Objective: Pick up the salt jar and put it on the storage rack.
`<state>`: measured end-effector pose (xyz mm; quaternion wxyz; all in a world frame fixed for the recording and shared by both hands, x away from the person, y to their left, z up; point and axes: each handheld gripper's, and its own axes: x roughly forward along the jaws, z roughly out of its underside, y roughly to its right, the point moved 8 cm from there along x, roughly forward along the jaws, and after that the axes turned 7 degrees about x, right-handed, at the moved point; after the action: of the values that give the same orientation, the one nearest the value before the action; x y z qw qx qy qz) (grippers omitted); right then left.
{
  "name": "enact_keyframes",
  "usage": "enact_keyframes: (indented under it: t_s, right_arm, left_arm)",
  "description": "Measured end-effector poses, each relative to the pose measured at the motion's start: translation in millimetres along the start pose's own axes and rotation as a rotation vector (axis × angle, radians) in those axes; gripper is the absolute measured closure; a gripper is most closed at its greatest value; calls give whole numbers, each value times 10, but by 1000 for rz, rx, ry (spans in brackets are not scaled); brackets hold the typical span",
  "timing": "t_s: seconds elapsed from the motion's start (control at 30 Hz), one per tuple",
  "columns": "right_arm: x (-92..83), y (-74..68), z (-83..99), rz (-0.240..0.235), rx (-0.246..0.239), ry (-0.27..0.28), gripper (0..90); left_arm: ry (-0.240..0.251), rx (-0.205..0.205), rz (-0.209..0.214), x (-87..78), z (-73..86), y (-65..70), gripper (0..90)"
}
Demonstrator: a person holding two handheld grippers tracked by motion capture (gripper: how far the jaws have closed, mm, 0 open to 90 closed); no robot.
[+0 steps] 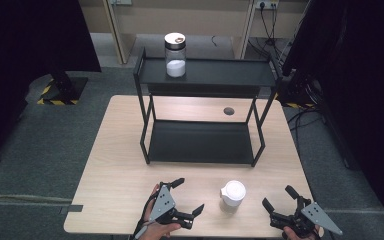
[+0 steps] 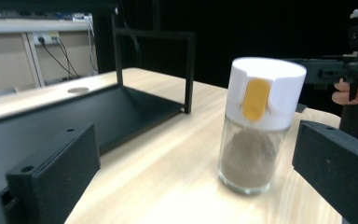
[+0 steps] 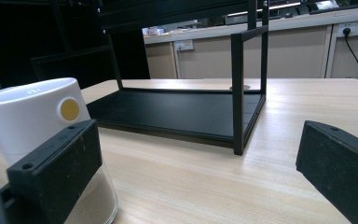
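- High view, near edge: left gripper w/ jaws spread, held in the person's left hand just left of the spice shaker; holds nothing.
- Right gripper, jaws likewise spread and holding nothing, near the table's right front corner, just right of the shaker, not touching it.
- Spice shaker: glass body, white cap, upright on the wooden table between both grippers, apart from each. Left gripper view: brown powder inside, yellow tab on cap, shaker ahead betw. the two black jaws. Right gripper view: shaker partly behind the left-hand jaw.
- Mid table: black two-tier metal shelf rack; lower tier bare.
- Behind rack: round dark grommet in tabletop.
- Far: glass jar w/ white contents, lidded, upright on top tier, left of centre.
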<state>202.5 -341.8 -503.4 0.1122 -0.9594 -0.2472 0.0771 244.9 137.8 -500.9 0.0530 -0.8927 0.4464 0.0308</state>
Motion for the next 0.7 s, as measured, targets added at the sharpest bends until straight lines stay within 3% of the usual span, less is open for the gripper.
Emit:
enact_keyframes:
  t_s: [0.3, 0.43, 0.7]
  right_arm:
    - [1, -5, -2, 0, 0, 0, 1]
    - [2, -7, -3, -2, 1, 0, 1]
    - [4, -7, -4, -6, -1, 0, 1]
  left_arm:
    - [7, 1, -18, -120, 145, 3, 1]
    - [-5, 16, -24, -140, 174, 13, 1]
    - [-5, 4, -18, -152, 182, -17, 1]
